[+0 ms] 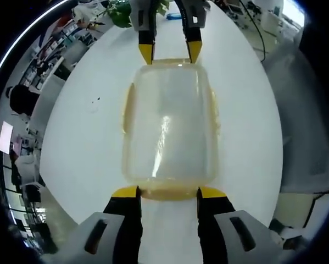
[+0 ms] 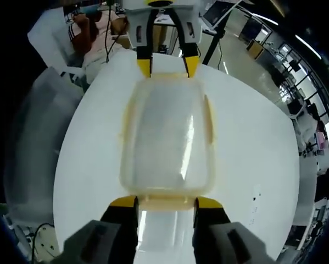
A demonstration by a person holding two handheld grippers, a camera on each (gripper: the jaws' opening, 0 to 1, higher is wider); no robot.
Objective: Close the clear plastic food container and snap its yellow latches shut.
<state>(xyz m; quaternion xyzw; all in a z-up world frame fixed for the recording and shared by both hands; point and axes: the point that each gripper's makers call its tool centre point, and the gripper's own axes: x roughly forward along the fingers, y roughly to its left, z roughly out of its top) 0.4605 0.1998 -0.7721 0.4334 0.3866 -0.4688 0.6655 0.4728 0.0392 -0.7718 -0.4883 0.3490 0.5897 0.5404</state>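
The clear plastic food container point(image 1: 169, 124) lies lid-on in the middle of the round white surface point(image 1: 82, 137), with the two claws facing each other across its length. In the left gripper view the left claw point(image 1: 168, 192) rises from 6 o'clock, its yellow-tipped jaws apart and flanking the yellow latch point(image 1: 168, 193) at the container's near short end, while the right claw point(image 1: 170, 53) comes in from 12 o'clock, jaws likewise apart at the far short end. The right gripper view gives the mirror of this: the right claw point(image 2: 166, 202) spread at 6 o'clock beside the near latch point(image 2: 165, 203), the left claw point(image 2: 167, 67) spread at 12 o'clock.

The left gripper view alone shows a side latch point(image 1: 128, 108) at 9 o'clock, lying against the wall, and cluttered shelves point(image 1: 49, 49) beyond the surface at 10 o'clock. The right gripper view alone shows a person point(image 2: 95, 41) at 11 o'clock and open floor point(image 2: 263, 82) at 2 o'clock.

Bare white surface lies on both long sides of the container, out to the rim
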